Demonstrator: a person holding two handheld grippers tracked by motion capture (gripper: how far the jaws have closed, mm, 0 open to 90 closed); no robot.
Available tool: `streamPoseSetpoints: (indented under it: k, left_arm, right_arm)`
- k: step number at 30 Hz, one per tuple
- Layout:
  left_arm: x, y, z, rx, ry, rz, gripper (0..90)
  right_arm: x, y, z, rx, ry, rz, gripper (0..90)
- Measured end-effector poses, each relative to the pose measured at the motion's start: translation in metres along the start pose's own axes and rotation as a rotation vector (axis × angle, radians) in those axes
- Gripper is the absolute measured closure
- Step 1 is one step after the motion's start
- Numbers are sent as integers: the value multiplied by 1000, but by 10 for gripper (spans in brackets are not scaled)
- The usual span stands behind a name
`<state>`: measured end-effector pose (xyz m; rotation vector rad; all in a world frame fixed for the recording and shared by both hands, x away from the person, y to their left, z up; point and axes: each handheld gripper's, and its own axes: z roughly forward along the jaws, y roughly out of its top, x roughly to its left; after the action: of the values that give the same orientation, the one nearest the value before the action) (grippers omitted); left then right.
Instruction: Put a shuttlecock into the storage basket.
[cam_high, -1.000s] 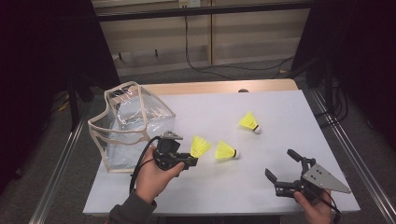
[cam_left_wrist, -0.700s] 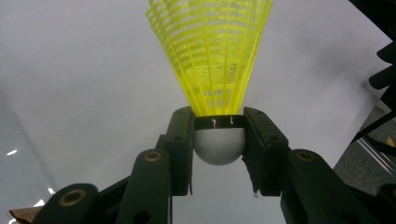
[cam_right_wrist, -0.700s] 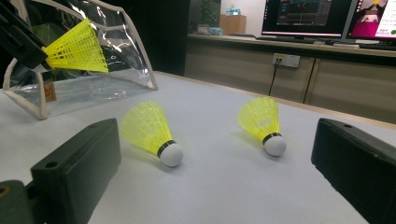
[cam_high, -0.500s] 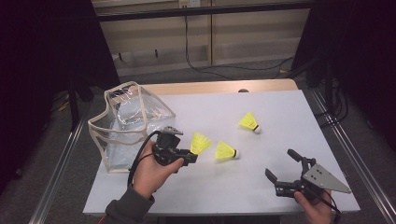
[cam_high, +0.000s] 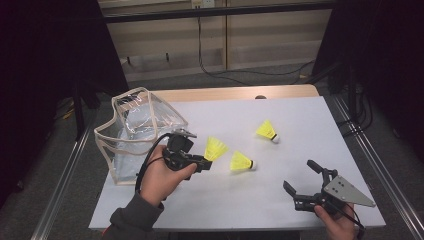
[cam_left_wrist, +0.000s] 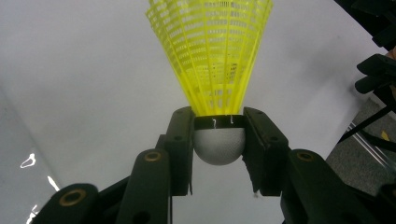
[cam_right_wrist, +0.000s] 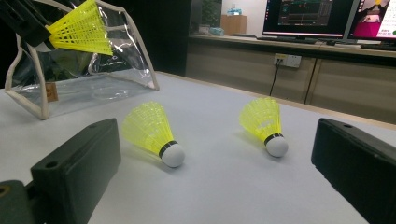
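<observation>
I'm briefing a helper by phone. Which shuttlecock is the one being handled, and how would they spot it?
Start at the clear bag on the white table's left side. Just right of it, the left gripper holds a yellow shuttlecock by its white cork. Unlike the two shuttlecocks lying on the table, it is lifted off the surface.

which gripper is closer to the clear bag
Left. The left gripper, shut on a yellow shuttlecock, hangs just beside the clear bag. The right gripper sits open at the table's near right corner, far from it.
</observation>
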<state>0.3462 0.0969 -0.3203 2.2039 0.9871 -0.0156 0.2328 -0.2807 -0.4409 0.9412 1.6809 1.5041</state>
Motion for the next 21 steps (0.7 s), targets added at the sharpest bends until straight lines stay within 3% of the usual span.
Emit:
streamPoseSetpoints:
  k: [21]
  left_arm:
    - [5, 20, -17, 10, 25, 4, 649]
  right_arm:
    - [-2, -1, 0, -2, -7, 19, 10]
